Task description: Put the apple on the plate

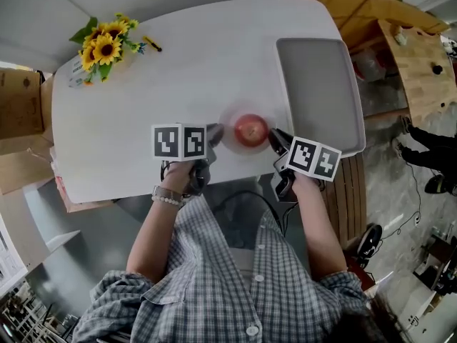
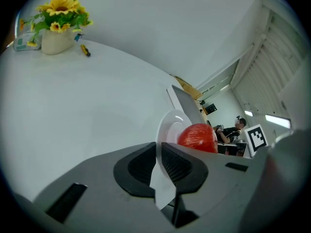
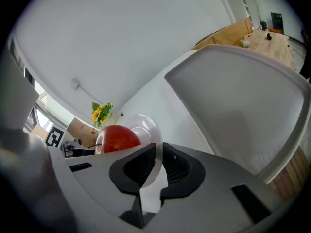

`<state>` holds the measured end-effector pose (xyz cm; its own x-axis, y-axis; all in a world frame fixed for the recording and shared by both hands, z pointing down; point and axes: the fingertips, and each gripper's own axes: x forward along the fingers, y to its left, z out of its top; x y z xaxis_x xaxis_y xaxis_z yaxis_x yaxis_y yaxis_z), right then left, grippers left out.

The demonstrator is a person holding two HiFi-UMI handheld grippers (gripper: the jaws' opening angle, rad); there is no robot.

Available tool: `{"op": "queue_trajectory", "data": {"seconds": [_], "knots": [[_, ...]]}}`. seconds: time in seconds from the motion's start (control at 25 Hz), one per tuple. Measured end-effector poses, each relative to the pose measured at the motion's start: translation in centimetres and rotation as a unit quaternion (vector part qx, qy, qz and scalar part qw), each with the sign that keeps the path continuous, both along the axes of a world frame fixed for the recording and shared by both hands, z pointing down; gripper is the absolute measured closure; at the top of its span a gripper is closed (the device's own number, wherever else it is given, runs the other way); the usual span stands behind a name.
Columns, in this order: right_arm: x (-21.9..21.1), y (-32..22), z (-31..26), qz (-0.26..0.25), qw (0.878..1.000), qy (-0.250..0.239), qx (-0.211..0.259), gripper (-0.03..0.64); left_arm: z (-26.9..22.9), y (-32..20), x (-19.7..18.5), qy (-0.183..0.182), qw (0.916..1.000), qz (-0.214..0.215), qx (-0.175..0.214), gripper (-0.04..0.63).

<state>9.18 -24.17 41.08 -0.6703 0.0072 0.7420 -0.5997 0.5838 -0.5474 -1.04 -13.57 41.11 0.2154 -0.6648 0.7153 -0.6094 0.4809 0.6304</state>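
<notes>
At centre frame the apple already sits on the plate. The left gripper and right gripper each pinch its rim; any next move probably calls for keeping it level

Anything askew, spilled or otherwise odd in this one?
Nothing spilled or damaged. The apple sits on the plate, whose rim the left gripper and right gripper pinch from opposite sides. Only oddity: the grey tray lies at the table's right edge, perhaps overhanging it.
</notes>
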Motion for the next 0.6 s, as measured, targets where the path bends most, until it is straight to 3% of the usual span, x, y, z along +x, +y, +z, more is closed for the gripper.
{"op": "queue_trajectory", "data": {"seconds": [0.6], "knots": [[5.9,-10.2,-1.7,0.052,0.999,-0.002,0.012,0.56,-1.5,-11.0,5.1,-0.002,0.9984,0.054,0.018,0.554]]}}
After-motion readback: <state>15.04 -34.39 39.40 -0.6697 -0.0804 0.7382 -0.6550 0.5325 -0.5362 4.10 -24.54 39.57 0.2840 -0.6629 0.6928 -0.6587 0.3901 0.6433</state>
